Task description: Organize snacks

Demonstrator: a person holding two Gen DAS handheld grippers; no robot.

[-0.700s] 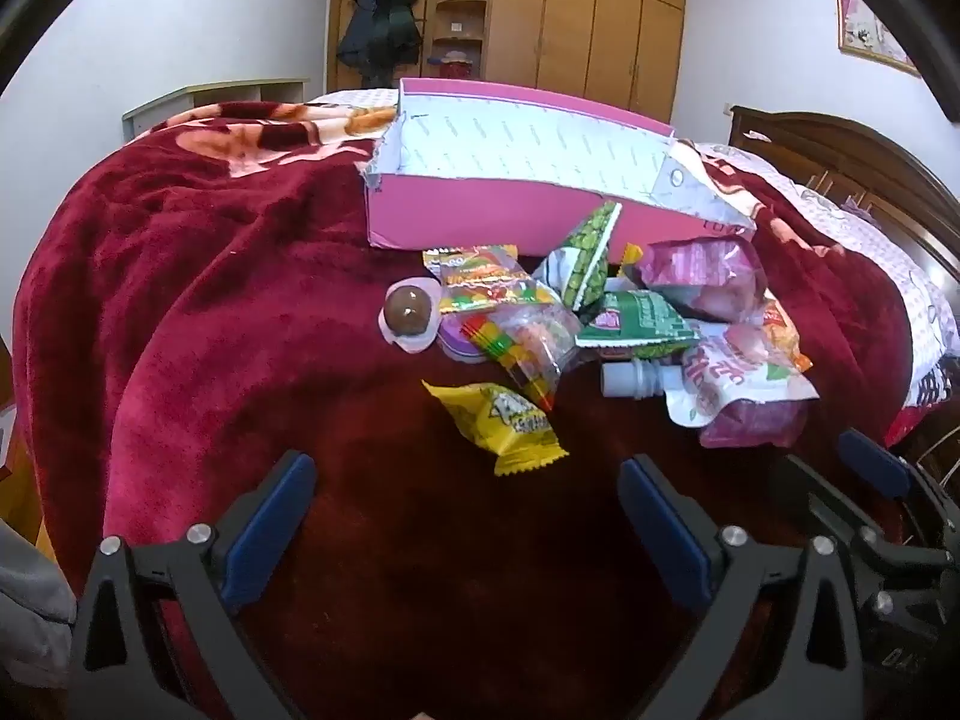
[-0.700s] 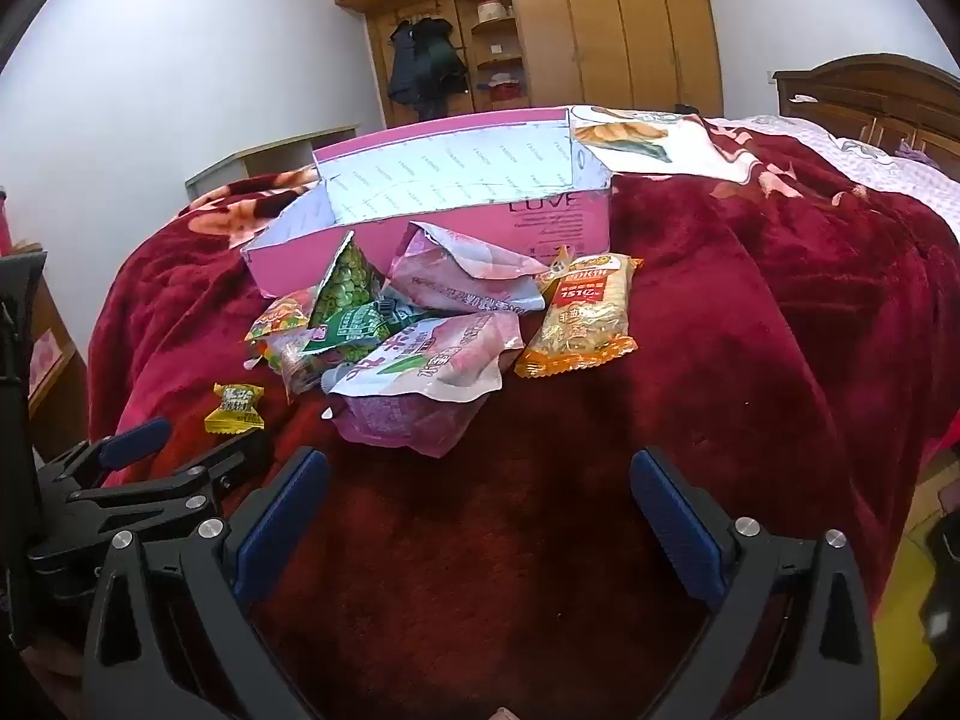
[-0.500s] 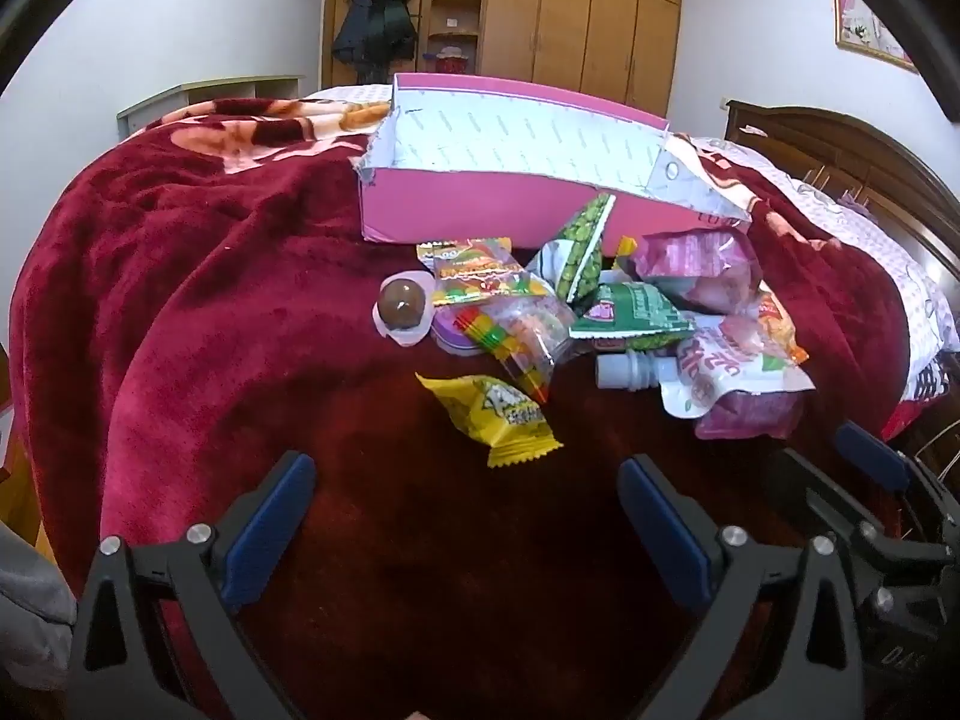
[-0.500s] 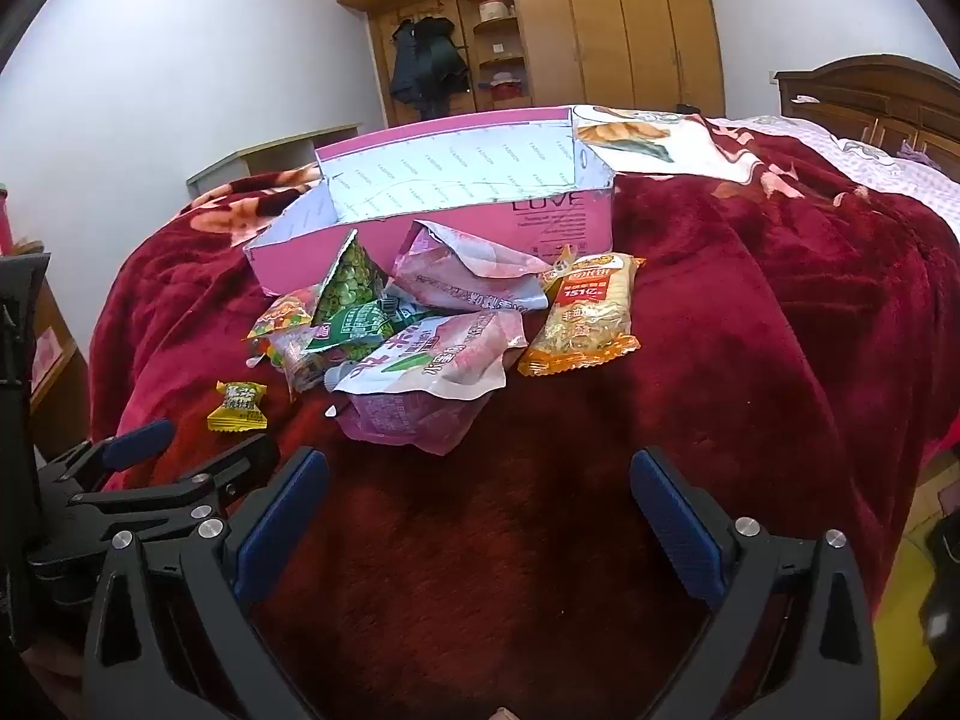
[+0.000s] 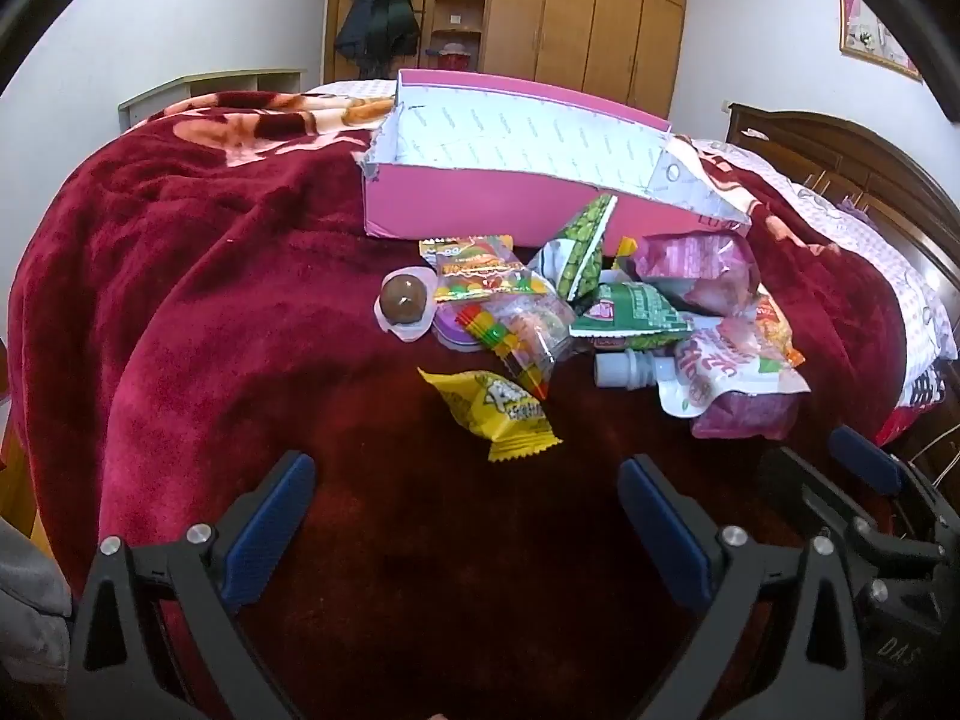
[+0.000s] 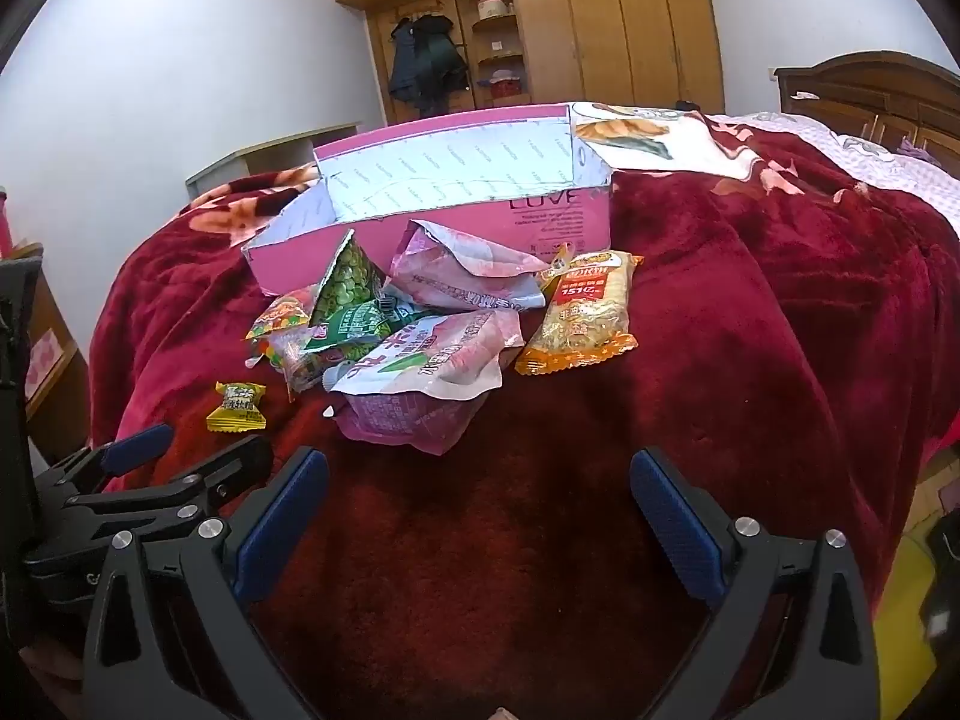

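Note:
A heap of snack packets lies on a dark red blanket [image 5: 210,300] in front of an open pink box [image 5: 480,204] [image 6: 456,204]. Nearest my left gripper [image 5: 465,498] is a yellow candy packet [image 5: 498,408] [image 6: 236,408]. Behind it lie a chocolate ball in a pink cup [image 5: 405,303], a clear gummy bag [image 5: 516,324], green pea packets [image 5: 582,252] [image 6: 348,282] and pink pouches [image 5: 720,372] [image 6: 432,366]. An orange noodle packet [image 6: 585,312] lies at the right of the heap. My right gripper [image 6: 480,495] hovers just short of the pink pouches. Both grippers are open and hold nothing.
A wooden wardrobe [image 5: 588,24] and hanging dark clothes [image 5: 378,18] stand behind the bed. A wooden headboard [image 6: 870,90] is at the right, a low shelf [image 5: 210,90] at the left. Each gripper shows at the other view's edge.
Both grippers have drifted slightly; the heap of snacks sits a little lower and closer in the left wrist view. Nothing was picked up or moved.

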